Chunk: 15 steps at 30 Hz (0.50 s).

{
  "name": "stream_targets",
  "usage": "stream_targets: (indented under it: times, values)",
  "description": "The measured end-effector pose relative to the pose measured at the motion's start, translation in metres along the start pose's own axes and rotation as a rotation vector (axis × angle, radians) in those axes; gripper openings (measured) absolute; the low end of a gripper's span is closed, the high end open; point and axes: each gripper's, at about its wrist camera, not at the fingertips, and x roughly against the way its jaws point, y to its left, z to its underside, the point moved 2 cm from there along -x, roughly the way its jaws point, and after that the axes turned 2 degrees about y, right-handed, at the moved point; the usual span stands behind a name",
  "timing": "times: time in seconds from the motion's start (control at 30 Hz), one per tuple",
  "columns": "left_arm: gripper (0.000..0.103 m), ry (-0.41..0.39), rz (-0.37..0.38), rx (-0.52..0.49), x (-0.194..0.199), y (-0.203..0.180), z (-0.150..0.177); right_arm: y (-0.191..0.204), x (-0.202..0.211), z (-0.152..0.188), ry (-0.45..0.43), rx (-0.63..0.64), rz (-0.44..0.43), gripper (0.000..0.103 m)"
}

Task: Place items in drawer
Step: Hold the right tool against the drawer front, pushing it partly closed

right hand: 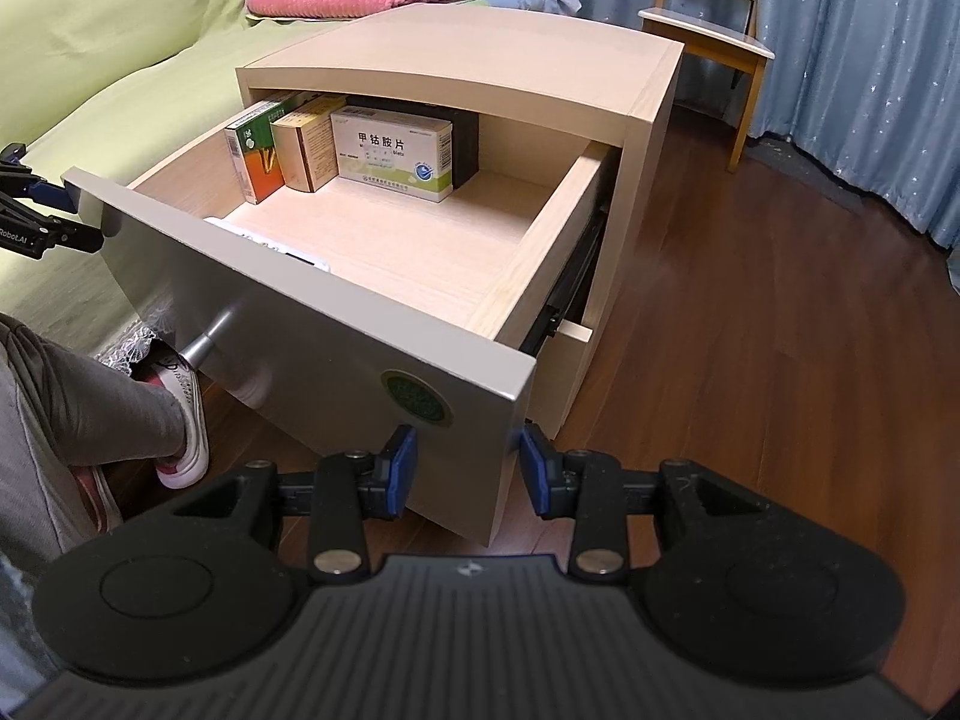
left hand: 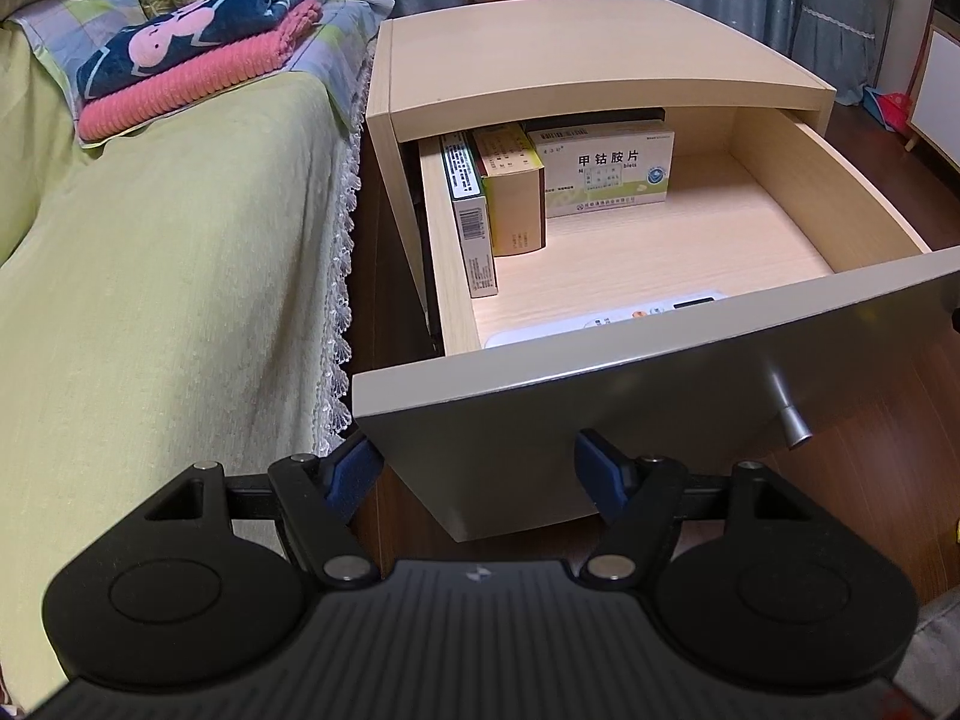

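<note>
Left wrist view. Pale wood bedside cabinet drawer with grey front panel [left hand: 630,252]: one, pulled fully out. Contents: three upright cardboard medicine boxes along the back at 12 o'clock — narrow white-and-green box [left hand: 471,210], yellow-green box [left hand: 513,192], wide white box with green band [left hand: 606,171]; one flat white remote-like device [left hand: 606,321] lying against the front wall. Silver metal knob [left hand: 789,414]: one, at 3 o'clock. Left hand-held gripper [left hand: 477,474]: released, jaws wide, carrying nothing, low before the drawer front. Folded blankets on the green bed [left hand: 198,42]: two, at 10 o'clock.

Right wrist view. Right hand-held gripper [right hand: 468,468]: released, empty, straddling the panel's lower right corner without gripping. Same four items inside; cabinet top bare.

Progress, judged: stowing appears complete; closing the drawer remains.
</note>
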Motion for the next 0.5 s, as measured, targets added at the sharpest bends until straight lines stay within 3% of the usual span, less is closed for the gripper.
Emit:
stream_targets:
  times: [0.5]
  values:
    - [0.071, -0.004, 0.001, 0.003, -0.0038, 0.0012, -0.005, -0.0018, -0.0024, -0.0015, -0.01, 0.0, 0.009, 0.033]
